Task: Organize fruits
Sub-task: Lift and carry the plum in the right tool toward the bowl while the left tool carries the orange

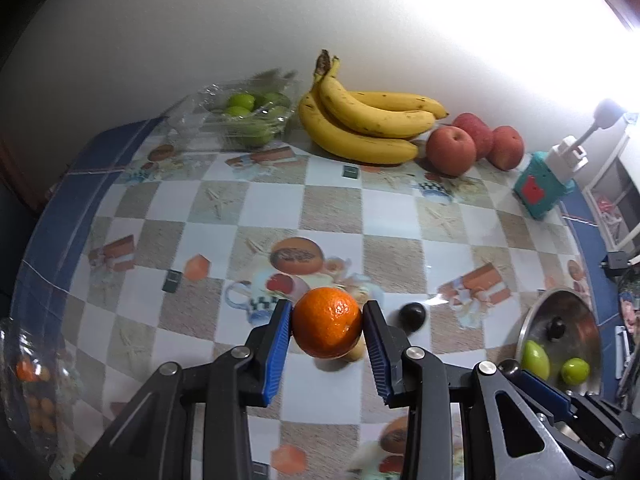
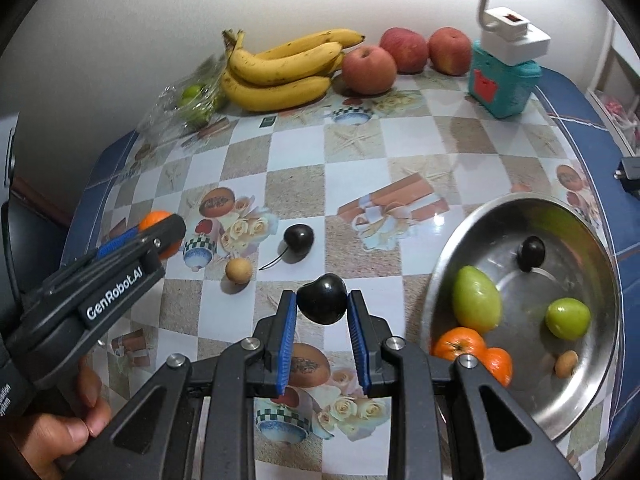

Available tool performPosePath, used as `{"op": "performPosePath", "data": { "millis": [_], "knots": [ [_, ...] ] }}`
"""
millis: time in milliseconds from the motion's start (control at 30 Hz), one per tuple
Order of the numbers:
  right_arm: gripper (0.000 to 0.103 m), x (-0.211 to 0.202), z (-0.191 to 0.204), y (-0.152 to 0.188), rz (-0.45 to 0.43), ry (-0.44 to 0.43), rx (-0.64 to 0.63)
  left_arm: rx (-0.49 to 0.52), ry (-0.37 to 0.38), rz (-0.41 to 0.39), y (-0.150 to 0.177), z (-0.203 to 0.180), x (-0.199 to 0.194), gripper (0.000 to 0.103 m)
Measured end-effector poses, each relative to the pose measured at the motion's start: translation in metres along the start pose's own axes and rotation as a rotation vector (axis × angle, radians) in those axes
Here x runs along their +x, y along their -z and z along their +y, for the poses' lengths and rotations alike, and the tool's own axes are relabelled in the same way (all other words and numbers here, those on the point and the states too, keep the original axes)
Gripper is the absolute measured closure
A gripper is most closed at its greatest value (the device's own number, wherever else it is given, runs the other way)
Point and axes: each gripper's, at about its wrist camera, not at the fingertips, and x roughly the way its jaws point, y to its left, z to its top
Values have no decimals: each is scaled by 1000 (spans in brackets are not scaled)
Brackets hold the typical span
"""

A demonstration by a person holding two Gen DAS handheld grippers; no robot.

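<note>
— So, risks? Left gripper (image 1: pixel 327 322) clamps the orange (image 1: pixel 327 322) above the table (image 1: pixel 332 208).
— Right gripper (image 2: pixel 322 304) pinches a cherry (image 2: pixel 322 304) beside the bowl (image 2: pixel 472 224); glossy skin could slip, roll away.

Checkered tablecloth (image 2: pixel 360 184), teal box (image 2: pixel 502 84) topped by white, possibly lamp, fitting (image 2: pixel 514 38)

My left wrist camera looks along my fingers, low and close over the table (image 1: pixel 332 208), toward the wall. My right one sits just beside it, facing likewise. Both share the bananas (image 1: pixel 368 124) (image 2: pixel 280 68), apples (image 1: pixel 472 142) (image 2: pixel 404 56) and steel bowl (image 1: pixel 536 320) (image 2: pixel 448 248).
</note>
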Motion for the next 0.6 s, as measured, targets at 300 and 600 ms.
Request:
{"op": "performPosePath", "data": {
  "millis": [300, 600],
  "knots": [
    [76, -17, -33, 1, -34, 48, 62, 25, 75, 20, 7, -27, -3, 64],
    [76, -24, -71, -2, -47, 89, 140, 59, 117, 8, 13, -58, -13, 64]
  ]
}}
